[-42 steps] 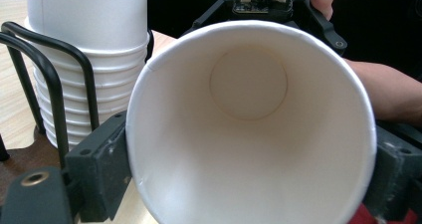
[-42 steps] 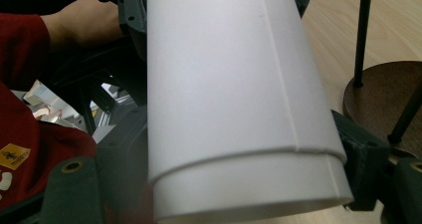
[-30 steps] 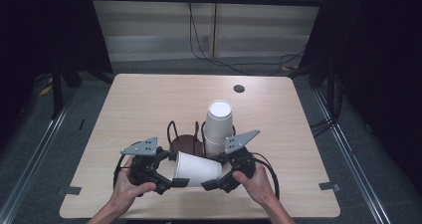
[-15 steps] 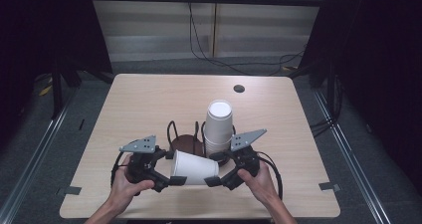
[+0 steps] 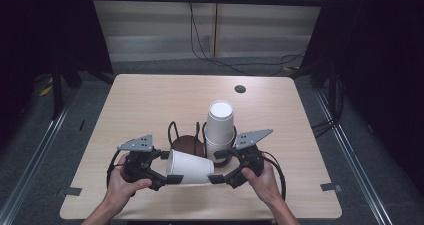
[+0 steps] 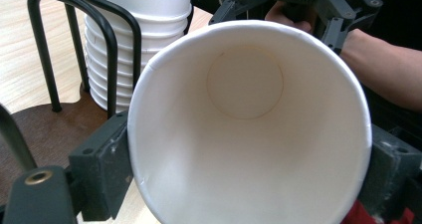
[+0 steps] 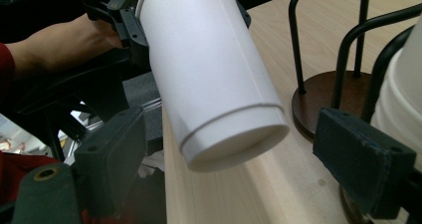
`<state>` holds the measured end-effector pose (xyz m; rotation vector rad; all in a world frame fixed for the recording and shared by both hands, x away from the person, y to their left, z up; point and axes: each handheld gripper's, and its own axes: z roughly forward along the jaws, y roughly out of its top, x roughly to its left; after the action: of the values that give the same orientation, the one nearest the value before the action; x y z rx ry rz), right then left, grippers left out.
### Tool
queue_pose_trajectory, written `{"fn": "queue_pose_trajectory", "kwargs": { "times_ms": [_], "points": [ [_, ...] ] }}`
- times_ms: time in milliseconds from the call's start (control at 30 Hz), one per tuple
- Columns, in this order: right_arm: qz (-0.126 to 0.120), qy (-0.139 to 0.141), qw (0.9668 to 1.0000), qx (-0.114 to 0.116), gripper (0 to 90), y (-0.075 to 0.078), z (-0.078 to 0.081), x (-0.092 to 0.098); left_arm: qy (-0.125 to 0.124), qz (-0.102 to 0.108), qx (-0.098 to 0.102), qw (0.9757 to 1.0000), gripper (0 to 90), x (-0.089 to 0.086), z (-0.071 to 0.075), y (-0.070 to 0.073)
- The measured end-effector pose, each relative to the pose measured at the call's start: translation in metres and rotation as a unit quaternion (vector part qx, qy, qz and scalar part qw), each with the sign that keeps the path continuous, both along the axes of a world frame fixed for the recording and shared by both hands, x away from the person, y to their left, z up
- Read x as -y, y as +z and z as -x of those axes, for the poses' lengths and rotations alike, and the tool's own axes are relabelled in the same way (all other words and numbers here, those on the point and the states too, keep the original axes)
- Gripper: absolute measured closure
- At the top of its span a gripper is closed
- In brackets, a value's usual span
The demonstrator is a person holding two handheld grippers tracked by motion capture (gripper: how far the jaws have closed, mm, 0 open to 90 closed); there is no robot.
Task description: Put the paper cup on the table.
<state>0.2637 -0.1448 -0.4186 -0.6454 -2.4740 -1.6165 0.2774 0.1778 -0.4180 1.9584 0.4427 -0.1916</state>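
A white paper cup (image 5: 190, 166) lies on its side above the table's near edge. My left gripper (image 5: 168, 167) is shut on its rim, and in the left gripper view both pads (image 6: 107, 169) press the sides of the open mouth (image 6: 249, 134). My right gripper (image 5: 218, 167) stands open at the cup's closed bottom (image 7: 234, 144). That end sits between the wide pads (image 7: 363, 157) without touching them. Behind them, a stack of white cups (image 5: 220, 125) stands upside down in a black wire holder (image 5: 173, 132) with a brown base (image 5: 189, 144).
The holder's wire loops (image 6: 112, 59) rise close behind the held cup, and the stack (image 6: 139, 35) stands just past them. A dark round hole (image 5: 240, 89) marks the far side of the wooden table (image 5: 145, 105). The table's near edge runs just below both hands.
The right gripper has shifted slightly to the right. The cup stays held in the left gripper, nearly where it was.
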Motion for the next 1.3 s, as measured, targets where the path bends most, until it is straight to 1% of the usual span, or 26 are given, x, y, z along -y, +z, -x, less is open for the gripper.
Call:
{"fn": "queue_pose_trajectory", "kwargs": {
  "times_ms": [100,167,233,267,400,433,467,600,633,667,733,767,900,967,1000,1033,1067,1133,1233,1300],
  "points": [
    [-0.002,-0.004,1.0000,0.000,13.9,0.000,-0.001,0.002,0.002,-0.013,0.001,0.9999,12.5,-0.001,0.000,-0.001],
    [-0.001,-0.008,1.0000,0.000,13.9,0.000,-0.001,0.003,0.009,-0.019,0.002,0.9998,12.5,-0.002,0.000,-0.002],
    [0.000,-0.011,0.9999,-0.001,13.8,0.000,-0.001,0.004,0.008,-0.026,-0.003,0.9996,12.5,-0.003,0.000,-0.004],
    [0.001,-0.014,0.9999,0.000,13.8,0.000,-0.001,0.004,0.009,-0.031,-0.002,0.9995,12.5,-0.004,0.000,-0.005],
    [0.000,-0.023,0.9997,0.001,13.8,0.000,-0.002,0.006,0.013,-0.037,-0.001,0.9992,12.5,-0.008,0.001,-0.004],
    [0.001,-0.024,0.9997,0.002,13.8,0.000,-0.002,0.007,0.017,-0.045,0.006,0.9988,12.5,-0.010,0.001,-0.002],
    [0.001,-0.024,0.9997,0.001,13.8,0.000,-0.002,0.007,0.017,-0.049,0.010,0.9986,12.6,-0.012,0.001,-0.001],
    [0.002,-0.027,0.9996,0.002,13.8,0.000,-0.003,0.009,0.022,-0.058,0.010,0.9980,12.9,-0.017,0.002,0.005],
    [0.002,-0.027,0.9996,0.002,13.8,0.000,-0.003,0.009,0.026,-0.060,0.009,0.9978,12.9,-0.019,0.002,0.006],
    [0.003,-0.028,0.9996,0.002,13.8,0.000,-0.004,0.009,0.025,-0.062,0.005,0.9978,13.0,-0.020,0.001,0.006],
    [0.003,-0.028,0.9996,0.002,13.8,0.000,-0.004,0.010,0.028,-0.070,0.004,0.9971,13.0,-0.021,0.001,0.007],
    [0.003,-0.028,0.9996,0.002,13.8,0.000,-0.004,0.010,0.027,-0.077,0.000,0.9967,13.0,-0.021,0.000,0.006],
    [0.006,-0.035,0.9994,0.001,13.8,0.000,-0.005,0.011,0.033,-0.100,0.007,0.9944,12.8,-0.024,-0.001,0.009],
    [0.006,-0.038,0.9992,0.001,13.8,-0.001,-0.005,0.012,0.045,-0.112,0.007,0.9926,12.8,-0.028,-0.001,0.011],
    [0.007,-0.038,0.9992,0.001,13.8,-0.001,-0.005,0.013,0.041,-0.111,0.005,0.9930,12.8,-0.030,-0.002,0.011],
    [0.007,-0.038,0.9992,0.001,13.8,-0.001,-0.005,0.013,0.041,-0.112,0.009,0.9928,12.7,-0.032,-0.002,0.013],
    [0.006,-0.039,0.9992,0.000,13.8,-0.001,-0.005,0.013,0.042,-0.114,0.014,0.9926,12.7,-0.035,-0.003,0.016],
    [0.008,-0.041,0.9991,-0.001,13.8,-0.001,-0.006,0.013,0.037,-0.123,0.023,0.9914,12.6,-0.040,-0.006,0.022],
    [0.009,-0.045,0.9989,0.000,13.9,0.000,-0.006,0.015,0.042,-0.124,0.024,0.9911,12.5,-0.048,-0.008,0.028],
    [0.008,-0.048,0.9988,0.002,13.9,0.001,-0.005,0.016,0.040,-0.137,0.029,0.9893,12.4,-0.051,-0.007,0.030]
  ]
}}
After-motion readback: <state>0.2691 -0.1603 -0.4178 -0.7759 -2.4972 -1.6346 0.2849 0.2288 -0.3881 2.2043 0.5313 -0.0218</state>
